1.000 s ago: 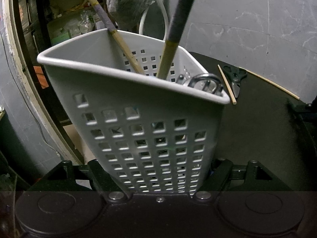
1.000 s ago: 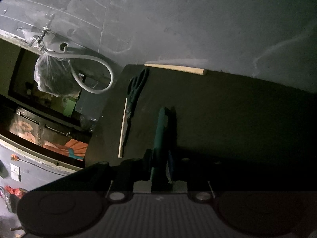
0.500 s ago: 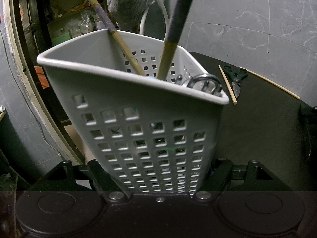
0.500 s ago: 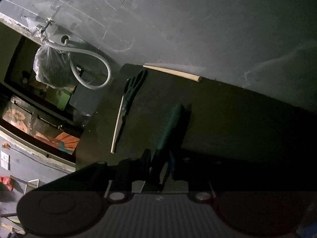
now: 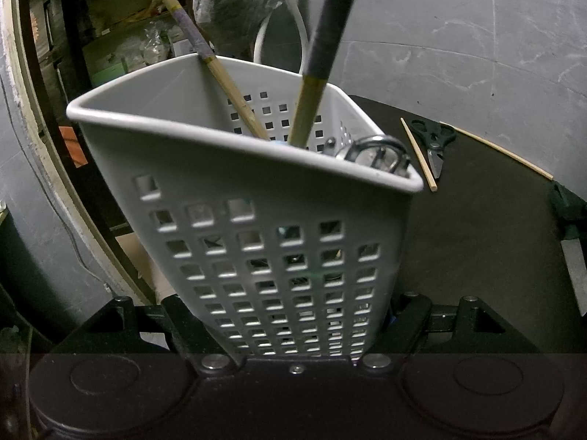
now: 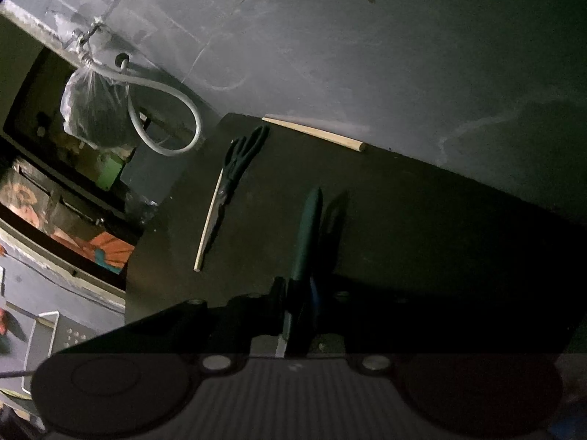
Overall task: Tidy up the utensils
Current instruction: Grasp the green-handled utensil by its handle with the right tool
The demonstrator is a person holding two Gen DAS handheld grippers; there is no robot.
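Observation:
My left gripper [image 5: 295,322] is shut on the lower part of a white perforated utensil basket [image 5: 256,190], which tilts away from me. Two long chopsticks [image 5: 227,84] and a metal ring tool [image 5: 378,154] stand in it. In the right wrist view, my right gripper [image 6: 297,304] has its jaws closing on a knife. Its dark green handle [image 6: 308,234] points forward over the black table [image 6: 440,238]. That knife [image 5: 574,256] shows at the right edge of the left wrist view. Black scissors [image 6: 238,161] lie beside a loose chopstick [image 6: 209,220]. Another chopstick [image 6: 315,134] lies along the table's far edge.
A grey wall rises behind the table. A plastic bag [image 6: 91,110] hangs from a tap with a looped grey hose [image 6: 176,110] past the table's left edge. Dark shelves [image 5: 110,36] stand behind the basket.
The right wrist view has rolled, so the table and wall now slant more. The knife has come further into the right edge of the left view. The basket has not moved.

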